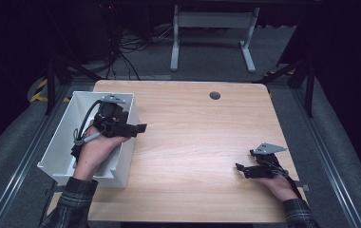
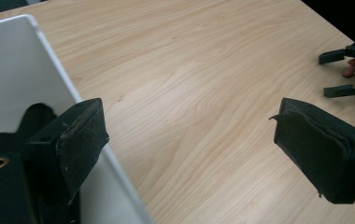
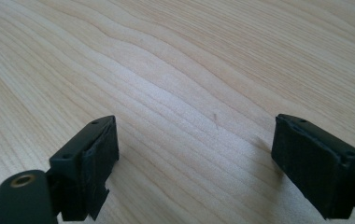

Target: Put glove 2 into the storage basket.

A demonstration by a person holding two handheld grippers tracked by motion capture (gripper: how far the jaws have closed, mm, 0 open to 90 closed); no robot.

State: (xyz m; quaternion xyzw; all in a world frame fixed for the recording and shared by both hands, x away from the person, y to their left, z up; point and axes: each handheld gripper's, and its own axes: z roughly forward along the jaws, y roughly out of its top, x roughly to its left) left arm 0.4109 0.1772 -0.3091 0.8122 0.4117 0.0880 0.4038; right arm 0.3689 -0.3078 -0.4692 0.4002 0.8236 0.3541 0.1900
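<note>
Bin (image 1: 57, 156) on table's (image 1: 197, 142) left edge, seemingly overhanging it.

A pale wooden desk (image 1: 202, 142) with rounded far corners, grain running across it. A white open-topped bin (image 1: 60, 147) sits on its left edge, overhanging the side a little. A small dark round grommet (image 1: 214, 95) sits near the far edge.

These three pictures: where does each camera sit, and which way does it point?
High view: above the person's side, looking down on the table; shows both forearms, the left gripper over the white bin.
Left gripper view: rides that gripper, facing across the table past the bin wall.
Right gripper view: low, facing bare wood.
Shared: the right gripper, high and left views.
</note>
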